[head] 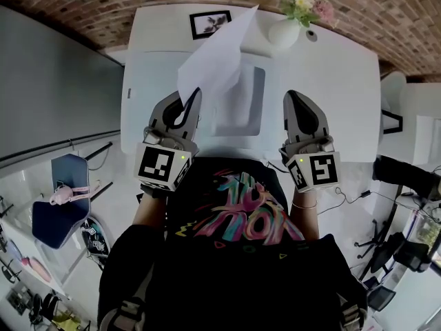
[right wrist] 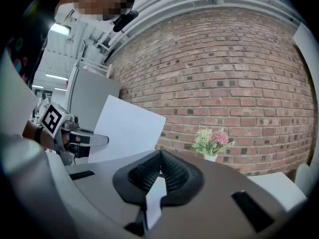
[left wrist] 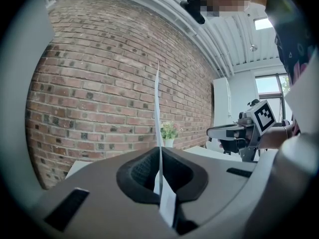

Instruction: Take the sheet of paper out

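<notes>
No text is legible; the colourful lettering on the black shirt (head: 238, 216) is too distorted to read.

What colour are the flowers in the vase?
Pink and creamy white, with green leaves. The flowers show best in the right gripper view.

A plain white sheet of paper (head: 215, 61) is held in the air, pinched near its lower corner between the closed jaws of the left gripper (head: 195, 96). It is stood almost upright above that gripper, unfolded and nearly flat. From that gripper's own view it is seen edge-on as a thin line.
</notes>
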Tool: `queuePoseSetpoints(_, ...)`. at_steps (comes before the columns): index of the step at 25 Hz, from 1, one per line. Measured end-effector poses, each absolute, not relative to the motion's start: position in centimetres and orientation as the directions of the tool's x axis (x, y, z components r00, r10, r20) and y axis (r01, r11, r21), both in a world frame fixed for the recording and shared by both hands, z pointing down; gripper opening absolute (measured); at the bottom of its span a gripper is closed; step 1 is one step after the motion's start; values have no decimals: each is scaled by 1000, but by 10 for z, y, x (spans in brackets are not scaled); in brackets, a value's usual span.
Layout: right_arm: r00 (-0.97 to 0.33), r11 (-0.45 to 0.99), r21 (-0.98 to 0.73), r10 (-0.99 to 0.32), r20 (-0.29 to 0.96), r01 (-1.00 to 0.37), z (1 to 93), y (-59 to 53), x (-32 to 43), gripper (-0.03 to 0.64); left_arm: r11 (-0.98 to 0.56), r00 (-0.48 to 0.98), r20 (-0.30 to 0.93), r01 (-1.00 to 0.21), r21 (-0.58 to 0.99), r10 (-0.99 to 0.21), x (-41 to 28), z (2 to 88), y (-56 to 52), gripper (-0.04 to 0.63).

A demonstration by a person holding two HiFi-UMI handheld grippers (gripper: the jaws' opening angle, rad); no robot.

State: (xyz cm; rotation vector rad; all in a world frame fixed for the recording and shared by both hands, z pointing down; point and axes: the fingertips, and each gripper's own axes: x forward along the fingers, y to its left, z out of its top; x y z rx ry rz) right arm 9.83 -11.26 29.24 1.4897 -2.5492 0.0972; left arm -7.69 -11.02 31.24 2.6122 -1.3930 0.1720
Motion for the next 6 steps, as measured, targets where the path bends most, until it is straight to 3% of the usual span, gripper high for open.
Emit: queuePoseSetpoints(6,-480,495,40,-858,182,-868,290,-114,95,18,-550,565,169,-825,130,-807,-82,310,-113,23)
